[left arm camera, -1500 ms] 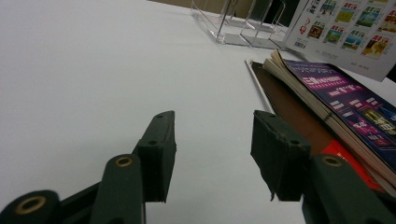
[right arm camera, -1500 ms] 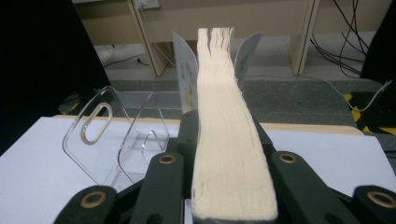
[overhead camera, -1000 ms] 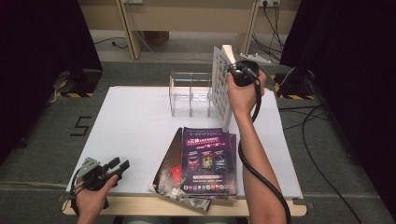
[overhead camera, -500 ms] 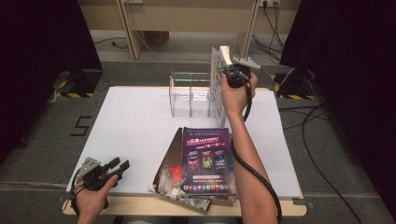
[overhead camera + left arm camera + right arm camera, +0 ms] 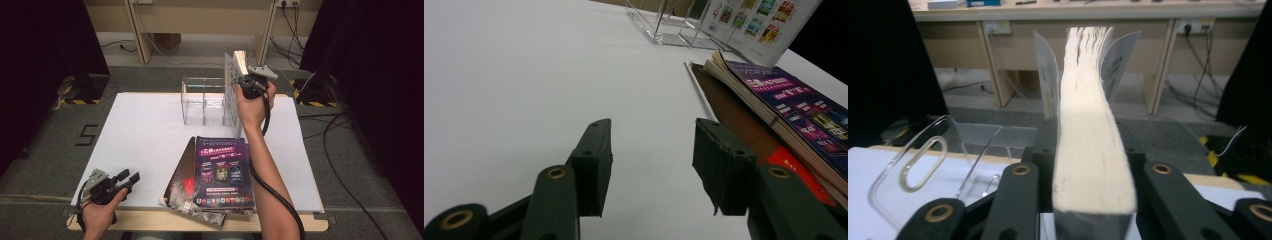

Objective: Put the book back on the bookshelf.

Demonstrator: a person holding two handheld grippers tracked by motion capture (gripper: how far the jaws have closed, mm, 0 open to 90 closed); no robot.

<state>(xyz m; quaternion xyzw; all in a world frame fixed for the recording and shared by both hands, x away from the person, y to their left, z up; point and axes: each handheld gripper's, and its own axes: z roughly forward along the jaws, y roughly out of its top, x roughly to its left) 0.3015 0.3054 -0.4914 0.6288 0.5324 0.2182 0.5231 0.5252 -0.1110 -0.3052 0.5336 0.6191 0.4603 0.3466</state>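
1. You are putting books into the clear rack (image 5: 204,100) at the far side of the white table (image 5: 140,145). One thick book (image 5: 234,90) stands upright at the rack's right end, with its bottom down by the table.
2. I cannot tell if the book sits inside the rack's last slot or just beside it. So this step is close to done, but I would not call it done.
3. Your right gripper (image 5: 248,82) is at the book's top edge. In the right gripper view, the book's pale page edges (image 5: 1093,150) fill the gap between the two black jaws.
4. Those jaws have just been opening, with the book between them. I cannot tell if the pads are pressing on it or have let go.
5. Your right arm is stretched far forward over the table. The hand is up high and the wrist bends so the gripper points down at the book.
6. A pile of magazines (image 5: 220,175) lies flat near your edge of the table. The top one has a purple cover. I think these are left to be done.
7. Your left gripper (image 5: 122,181) rests low at the near left corner of the table. Its jaws are spread apart and there is nothing in them (image 5: 651,165).
8. Your left hand (image 5: 100,212) holds it flat, pointing across the table toward the pile.
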